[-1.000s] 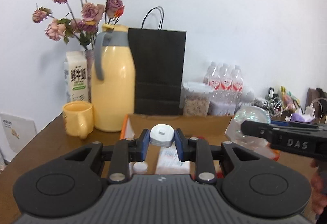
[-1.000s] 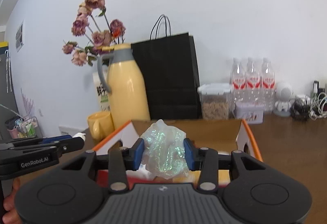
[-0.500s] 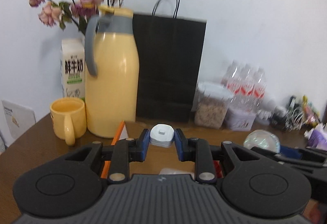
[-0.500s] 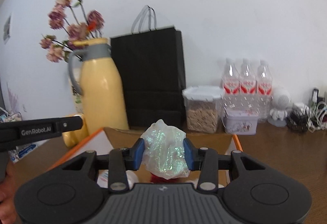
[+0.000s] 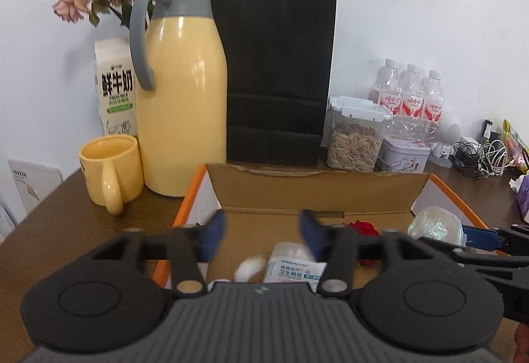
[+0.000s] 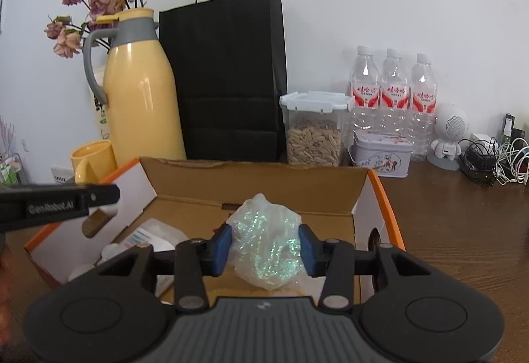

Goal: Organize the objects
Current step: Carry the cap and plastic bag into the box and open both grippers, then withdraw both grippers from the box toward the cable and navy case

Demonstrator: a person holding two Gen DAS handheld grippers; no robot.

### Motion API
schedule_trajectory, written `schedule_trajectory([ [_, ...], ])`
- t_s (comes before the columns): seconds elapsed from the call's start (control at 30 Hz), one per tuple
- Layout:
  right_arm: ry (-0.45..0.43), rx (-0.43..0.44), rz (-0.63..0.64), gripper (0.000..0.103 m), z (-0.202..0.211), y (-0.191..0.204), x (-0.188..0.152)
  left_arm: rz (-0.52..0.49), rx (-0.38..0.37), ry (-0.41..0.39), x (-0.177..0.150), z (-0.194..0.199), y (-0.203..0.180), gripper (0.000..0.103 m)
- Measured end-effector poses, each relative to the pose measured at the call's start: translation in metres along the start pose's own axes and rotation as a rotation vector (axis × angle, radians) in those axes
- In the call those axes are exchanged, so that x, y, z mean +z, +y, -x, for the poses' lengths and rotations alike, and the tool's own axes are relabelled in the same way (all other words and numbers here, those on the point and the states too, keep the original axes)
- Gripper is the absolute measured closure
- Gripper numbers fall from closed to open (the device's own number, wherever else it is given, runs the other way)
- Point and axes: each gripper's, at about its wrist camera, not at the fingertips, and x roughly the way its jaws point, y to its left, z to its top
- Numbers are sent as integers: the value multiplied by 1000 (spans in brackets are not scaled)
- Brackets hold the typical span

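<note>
My left gripper (image 5: pixel 263 235) hangs over the open cardboard box with orange edges (image 5: pixel 317 189), its blue-padded fingers (image 5: pixel 215 232) spread wide with nothing between them. Below them, inside the box, lie a small white blurred piece (image 5: pixel 250 267), a white packet with blue print (image 5: pixel 292 265) and a red flower-like item (image 5: pixel 362 228). My right gripper (image 6: pixel 263 249) is also above the box (image 6: pixel 258 177), its fingers (image 6: pixel 221 247) pinching a crumpled clear iridescent plastic bag (image 6: pixel 267 247) from both sides. Behind the box on the brown wooden surface (image 6: pixel 463 224) stand a tall yellow thermos jug with grey handle (image 5: pixel 180 91), a yellow mug (image 5: pixel 110 172), a black paper bag (image 5: pixel 276 78) and a clear lidded container of seeds (image 6: pixel 314 128).
</note>
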Motion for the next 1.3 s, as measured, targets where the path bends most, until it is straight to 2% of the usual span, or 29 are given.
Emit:
schedule_trajectory([
  [0.07,-5,-4,-2,38,2,-1,-1,-6,12,-23,1,3,-2,0],
  [0.1,-3,-7,1,32,3,-1,0,-8,19,-47,1,5,-3,0],
  [0.17,-13,-23,6,8,5,0,0,-17,21,-54,1,6,-5,0],
  [0.23,-16,-34,7,0,6,-1,1,-19,25,-49,2,6,-7,0],
  [0.5,-23,-43,-8,0,13,-7,2,-8,29,-59,4,11,-5,0],
  [0.77,-46,-57,23,0,37,-7,-1,-6,30,-93,4,28,-5,0],
  [1.03,-136,-47,54,0,85,-6,-3,4,7,-179,6,76,-1,0],
  [1.3,-167,-39,75,0,130,-8,-20,-22,-19,-206,-1,120,6,0],
])
